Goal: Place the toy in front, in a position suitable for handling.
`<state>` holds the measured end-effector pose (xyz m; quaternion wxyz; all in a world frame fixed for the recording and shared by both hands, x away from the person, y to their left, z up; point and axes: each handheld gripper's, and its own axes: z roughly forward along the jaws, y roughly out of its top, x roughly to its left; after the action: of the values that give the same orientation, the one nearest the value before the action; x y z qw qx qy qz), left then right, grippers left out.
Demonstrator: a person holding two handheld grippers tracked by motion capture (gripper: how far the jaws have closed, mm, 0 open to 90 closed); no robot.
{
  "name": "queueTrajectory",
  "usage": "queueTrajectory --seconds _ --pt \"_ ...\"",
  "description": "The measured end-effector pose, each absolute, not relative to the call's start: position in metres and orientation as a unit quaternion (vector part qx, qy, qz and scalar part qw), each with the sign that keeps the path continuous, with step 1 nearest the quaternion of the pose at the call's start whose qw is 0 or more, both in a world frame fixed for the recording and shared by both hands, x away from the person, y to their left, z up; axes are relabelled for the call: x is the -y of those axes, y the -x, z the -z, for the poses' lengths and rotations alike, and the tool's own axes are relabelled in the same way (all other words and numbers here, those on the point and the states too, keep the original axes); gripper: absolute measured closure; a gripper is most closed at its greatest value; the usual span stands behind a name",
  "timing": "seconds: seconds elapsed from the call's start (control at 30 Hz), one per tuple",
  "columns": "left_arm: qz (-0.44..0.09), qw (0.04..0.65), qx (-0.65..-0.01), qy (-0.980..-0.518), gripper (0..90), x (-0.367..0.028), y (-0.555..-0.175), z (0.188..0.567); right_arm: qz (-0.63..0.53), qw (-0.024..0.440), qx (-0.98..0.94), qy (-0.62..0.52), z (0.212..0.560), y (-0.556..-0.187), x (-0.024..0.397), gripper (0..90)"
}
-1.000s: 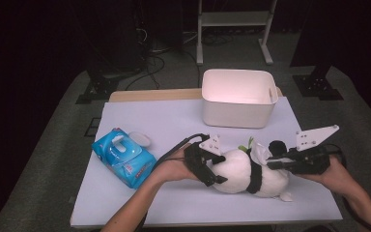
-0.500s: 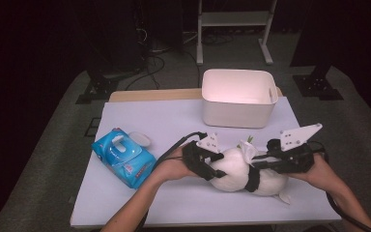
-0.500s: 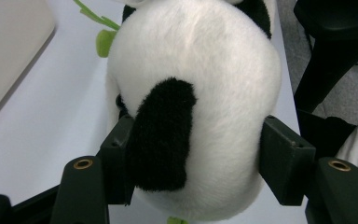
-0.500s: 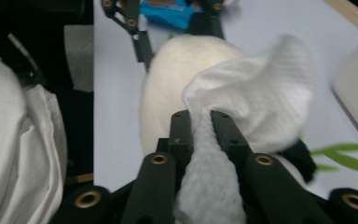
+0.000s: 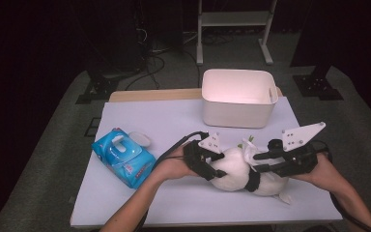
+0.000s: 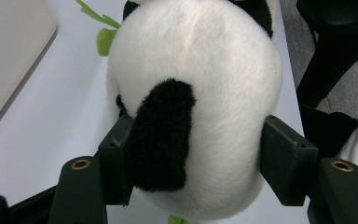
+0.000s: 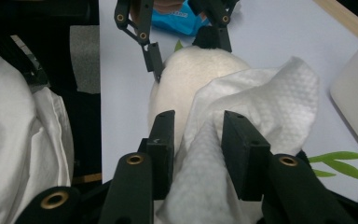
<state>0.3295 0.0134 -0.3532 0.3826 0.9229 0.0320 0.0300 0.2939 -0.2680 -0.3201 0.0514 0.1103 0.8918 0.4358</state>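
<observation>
- I had the plush panda (image 5: 234,169) lying on its side on the pale table (image 5: 174,121), near my edge and right of centre, between my two hands.
- My left gripper (image 5: 211,162) was clamped on the panda's white head; in the left gripper view both black pads pressed into the fur, one against a black patch (image 6: 163,133).
- In that same view a green leaf (image 6: 103,39) showed just beyond the head, on the table.
- My right gripper (image 7: 198,140) lay over the panda's body from the other side, with a white wipe (image 7: 256,98) between its jaws.
- Those jaws had just been opening; the wipe sat in the gap and draped over the toy, and I could not tell whether the pads were pinching it.
- In the high view the right gripper (image 5: 263,162) pointed toward the left one, the two close together over the toy.
- The blue wipes pack (image 5: 123,157) lay well to the left of the panda.
- The white bin (image 5: 239,99) stood behind the toy, toward the far edge, apart from it.
</observation>
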Motion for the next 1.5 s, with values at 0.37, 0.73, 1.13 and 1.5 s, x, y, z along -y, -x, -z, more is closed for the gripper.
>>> queueTrajectory --seconds 0.37,0.73,1.13,1.5 --pt "-0.039 0.382 -0.017 -0.923 36.5 -0.011 -0.327 0.351 -0.415 0.072 -0.898 -0.128 0.320 -0.306 0.265 58.4" --pt "-0.048 0.372 -0.007 -0.927 37.7 -0.009 -0.323 0.350 -0.392 0.075 -0.909 -0.118 0.332 -0.309 0.249 75.9" --pt "-0.043 0.387 -0.010 -0.921 38.3 -0.007 -0.324 0.346 -0.427 0.055 -0.895 -0.114 0.325 -0.307 0.255 77.1" --pt "-0.040 0.399 -0.013 -0.916 38.1 -0.006 -0.325 0.345 -0.417 0.072 -0.900 -0.101 0.318 -0.305 0.247 77.8"
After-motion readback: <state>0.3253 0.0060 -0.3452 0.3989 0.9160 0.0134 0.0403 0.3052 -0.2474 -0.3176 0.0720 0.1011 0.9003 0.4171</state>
